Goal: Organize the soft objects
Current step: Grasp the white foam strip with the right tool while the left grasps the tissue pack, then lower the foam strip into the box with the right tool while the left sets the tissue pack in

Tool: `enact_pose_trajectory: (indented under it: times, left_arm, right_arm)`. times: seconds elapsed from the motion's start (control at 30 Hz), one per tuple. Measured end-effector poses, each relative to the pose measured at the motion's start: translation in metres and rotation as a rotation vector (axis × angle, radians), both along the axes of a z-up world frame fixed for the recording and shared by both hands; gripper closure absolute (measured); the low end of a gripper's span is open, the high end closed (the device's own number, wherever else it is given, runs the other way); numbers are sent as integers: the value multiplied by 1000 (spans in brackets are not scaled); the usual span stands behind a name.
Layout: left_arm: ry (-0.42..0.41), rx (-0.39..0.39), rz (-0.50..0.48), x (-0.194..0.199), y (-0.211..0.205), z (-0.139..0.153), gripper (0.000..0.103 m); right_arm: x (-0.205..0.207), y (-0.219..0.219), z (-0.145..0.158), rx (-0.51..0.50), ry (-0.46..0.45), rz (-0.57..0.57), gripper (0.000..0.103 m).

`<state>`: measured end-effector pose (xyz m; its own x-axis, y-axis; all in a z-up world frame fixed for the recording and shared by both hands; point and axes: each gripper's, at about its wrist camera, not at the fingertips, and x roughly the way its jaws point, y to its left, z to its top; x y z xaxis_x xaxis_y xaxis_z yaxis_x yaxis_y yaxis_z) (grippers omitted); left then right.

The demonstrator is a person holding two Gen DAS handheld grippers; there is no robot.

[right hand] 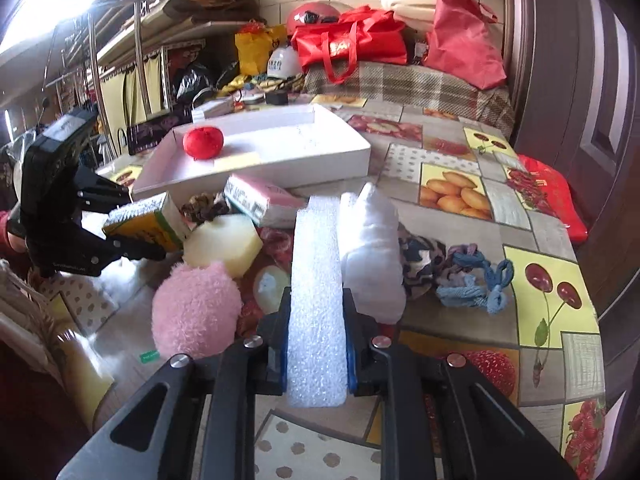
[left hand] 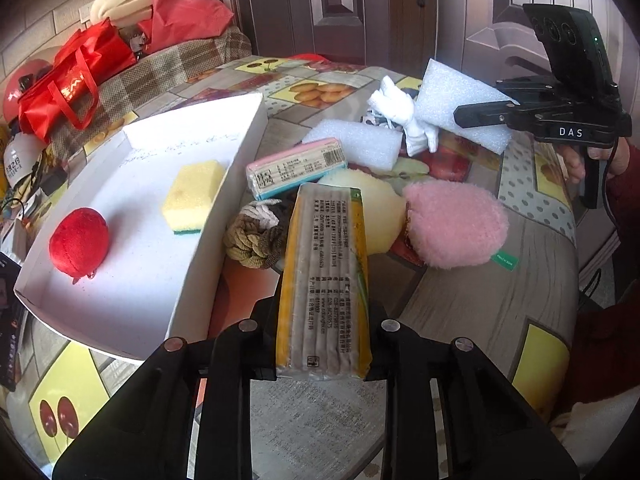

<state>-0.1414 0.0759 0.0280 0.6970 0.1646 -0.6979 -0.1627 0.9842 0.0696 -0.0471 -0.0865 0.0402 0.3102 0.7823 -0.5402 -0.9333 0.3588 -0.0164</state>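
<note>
Left gripper (left hand: 323,340) clamped on yellow packet (left hand: 324,280) beside white tray's (left hand: 224,216) edge, right gripper (right hand: 317,354) clamped on white foam strip (right hand: 316,300).

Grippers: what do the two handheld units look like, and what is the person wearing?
Both are black plastic, with silver screw heads. The right gripper carries white "DAS" lettering, a black camera block, a trailing black cable and blue pads. The left gripper looks alike. The sleeve is dark red.
</note>
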Motion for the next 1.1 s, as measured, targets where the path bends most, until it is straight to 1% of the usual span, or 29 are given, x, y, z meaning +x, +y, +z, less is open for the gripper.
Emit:
enact_pose_trajectory:
  times: [0.07,0.1,0.17,0.2,0.23,0.27,0.33,0.37,0.4,0.43,0.5,0.57,0.7,0.77,0.93,1.1]
  left_arm:
    - [-85,8,42,-10,4,10,79]
    - [-142,10,62,-17,8,15,79]
    - [-251,35,140,-32,14,25,79]
    - [-296,52,179,-39,18,29,79]
    - [-337,67,216,-46,22,32,79]
    - [-366,65,254,-52,27,35,79]
    - [-419,53,320,-65,38,37,79]
    - [-444,48,350,-72,42,39,79]
    - [-463,47,378,-78,45,40,79]
    - [-477,49,404,-83,47,40,79]
    - [-493,56,442,-89,51,41,79]
    - [-499,72,469,-93,51,42,79]
    - [-489,97,485,-93,49,41,79]
    - [-479,91,500,-93,53,39,79]
    - [-469,73,549,-97,60,35,79]
    - [-453,75,563,-97,64,33,79]
  right_arm:
    - [-1,-9,15,121,-25,-32,85]
    - [-2,-12,20,181,-37,-52,84]
    - [-5,-14,25,284,-61,-92,84]
    - [-7,-13,24,317,-76,-115,84]
    - [-9,-11,22,334,-91,-134,84]
    - [-10,-7,19,340,-102,-151,84]
    - [-11,0,12,333,-98,-172,84]
    - [-12,1,14,340,-110,-180,84]
    - [-13,-2,15,371,-108,-177,84]
    - [-13,-2,14,381,-94,-179,84]
    - [-16,2,13,380,-72,-167,84]
    - [-23,6,13,387,-76,-144,84]
    - [-37,22,13,381,-77,-90,84]
    - [-44,32,12,377,-67,-65,84]
    - [-59,60,10,367,-10,24,84]
    - [-83,89,8,338,-2,117,84]
